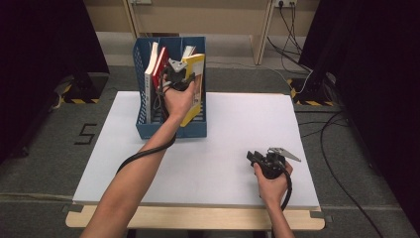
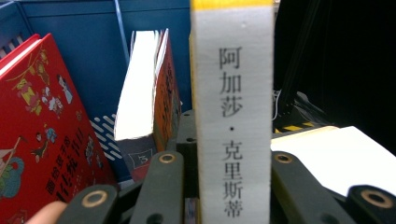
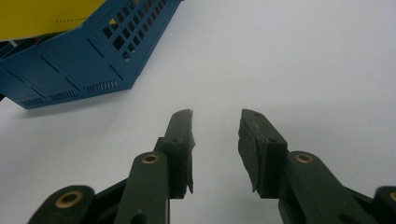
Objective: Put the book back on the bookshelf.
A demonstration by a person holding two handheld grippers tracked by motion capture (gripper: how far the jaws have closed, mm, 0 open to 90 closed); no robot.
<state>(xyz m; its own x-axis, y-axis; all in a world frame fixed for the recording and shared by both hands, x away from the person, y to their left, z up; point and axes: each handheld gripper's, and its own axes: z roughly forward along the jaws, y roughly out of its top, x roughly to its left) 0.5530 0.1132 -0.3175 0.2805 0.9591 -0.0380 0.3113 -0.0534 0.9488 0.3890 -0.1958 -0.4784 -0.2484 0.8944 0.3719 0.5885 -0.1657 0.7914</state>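
A blue file rack stands on the white table at the back left, with several books upright in it. My left gripper is shut on a yellow book, tilted at the rack's right side. In the left gripper view its white spine with black characters runs up between the jaws. A red book and an orange-covered book stand to its left. My right gripper rests low over the table near the front right, and its jaws stand open with nothing between them.
The rack's blue corner lies ahead and left of the right gripper. Black cables trail over the grey floor to the right of the table. A wooden frame stands behind the table.
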